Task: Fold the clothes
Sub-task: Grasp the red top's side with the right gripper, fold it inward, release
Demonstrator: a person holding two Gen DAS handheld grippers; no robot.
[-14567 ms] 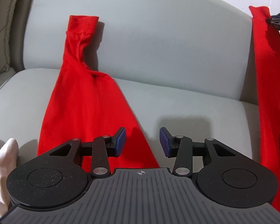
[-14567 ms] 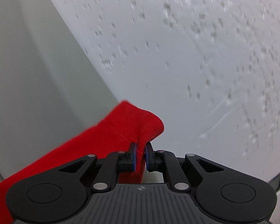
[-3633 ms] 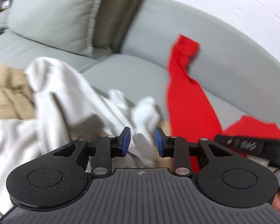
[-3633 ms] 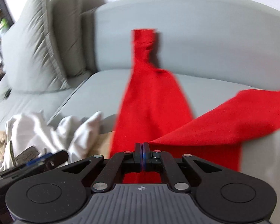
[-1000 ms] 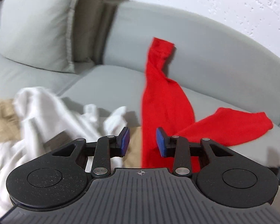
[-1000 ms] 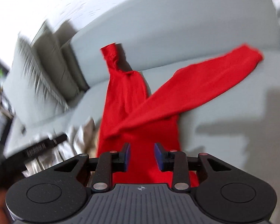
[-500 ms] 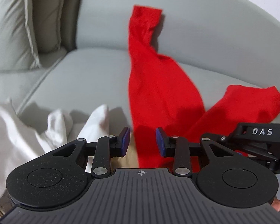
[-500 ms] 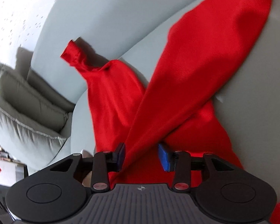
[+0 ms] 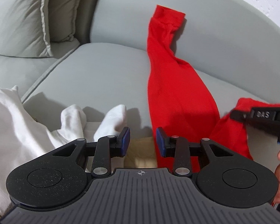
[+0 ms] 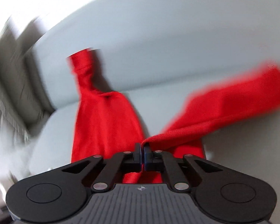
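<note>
- Right wrist view: your right gripper (image 10: 142, 154) has just clamped its jaws on a fold of the red garment (image 10: 104, 125), lifting one leg off the grey sofa (image 10: 158, 37).
- Left wrist view: your left gripper (image 9: 142, 142) hangs part-open and holds nothing, above the garment's near edge, beside the white clothes (image 9: 18, 130).

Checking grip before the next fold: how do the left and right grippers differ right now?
The left gripper stands open and holds nothing; the right gripper, whose jaws have just been closing, is shut on the red garment. Both point down toward the grey sofa.
</note>
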